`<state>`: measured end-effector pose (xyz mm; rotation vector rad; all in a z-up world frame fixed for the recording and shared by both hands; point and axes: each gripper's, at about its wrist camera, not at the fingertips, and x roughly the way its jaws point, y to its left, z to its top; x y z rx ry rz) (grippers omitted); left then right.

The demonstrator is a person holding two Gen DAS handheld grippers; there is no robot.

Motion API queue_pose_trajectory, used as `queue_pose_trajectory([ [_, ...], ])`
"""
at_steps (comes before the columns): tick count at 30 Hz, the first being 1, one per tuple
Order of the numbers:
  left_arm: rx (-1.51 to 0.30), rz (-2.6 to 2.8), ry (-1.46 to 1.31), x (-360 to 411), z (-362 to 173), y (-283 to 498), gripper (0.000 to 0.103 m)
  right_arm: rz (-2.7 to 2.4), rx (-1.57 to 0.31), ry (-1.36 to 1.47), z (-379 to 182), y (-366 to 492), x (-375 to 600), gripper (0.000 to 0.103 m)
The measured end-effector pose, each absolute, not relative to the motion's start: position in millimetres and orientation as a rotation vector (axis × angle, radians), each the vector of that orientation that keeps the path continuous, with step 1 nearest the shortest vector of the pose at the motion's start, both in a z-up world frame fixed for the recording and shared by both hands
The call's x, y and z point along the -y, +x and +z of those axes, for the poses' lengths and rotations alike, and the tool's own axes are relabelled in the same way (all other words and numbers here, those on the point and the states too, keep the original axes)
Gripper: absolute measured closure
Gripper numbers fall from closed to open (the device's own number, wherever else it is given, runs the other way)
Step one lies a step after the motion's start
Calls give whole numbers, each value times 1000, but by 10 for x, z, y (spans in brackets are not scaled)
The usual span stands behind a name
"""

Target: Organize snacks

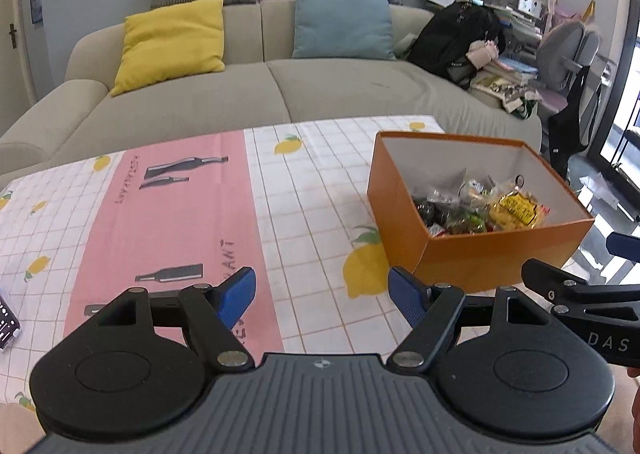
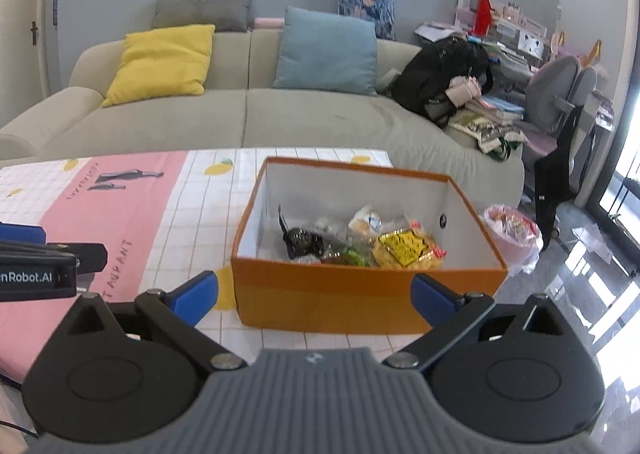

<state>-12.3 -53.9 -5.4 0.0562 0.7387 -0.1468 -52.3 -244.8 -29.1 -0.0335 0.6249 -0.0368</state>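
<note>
An open orange box [image 1: 504,254] [image 2: 320,294] stands on the table's right part and holds several wrapped snacks, among them a yellow packet [image 1: 518,207] [image 2: 406,250]. My left gripper [image 1: 322,296] is open with nothing between its blue pads; it hovers over the tablecloth, left of the box's near corner. My right gripper [image 2: 316,300] is open too, and its jaws stand wide in front of the box's near wall, nothing between them. Each gripper shows at the edge of the other's view.
The table wears a checked lemon-print cloth [image 1: 312,189] with a pink mat [image 1: 172,221] on it. A dark patterned item [image 1: 6,324] lies at the far left edge. Behind stands a beige sofa [image 1: 280,85] with cushions. A pink bin [image 2: 510,232] sits on the floor right of the box.
</note>
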Motion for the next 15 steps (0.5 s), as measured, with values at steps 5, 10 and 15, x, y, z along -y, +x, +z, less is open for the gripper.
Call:
queue_pose_trajectory([
  [5,-764,-150,67,559,-107,-116,15,-32,-658,-27,-373,-501,2445,3],
  [10,-780,-147,71,569,-126,-114,15,-38,-663,-27,-376,-497,2443,3],
  [15,-776,-146,62,560,-104,-116,15,-37,-669,-19,-363,-492,2443,3],
])
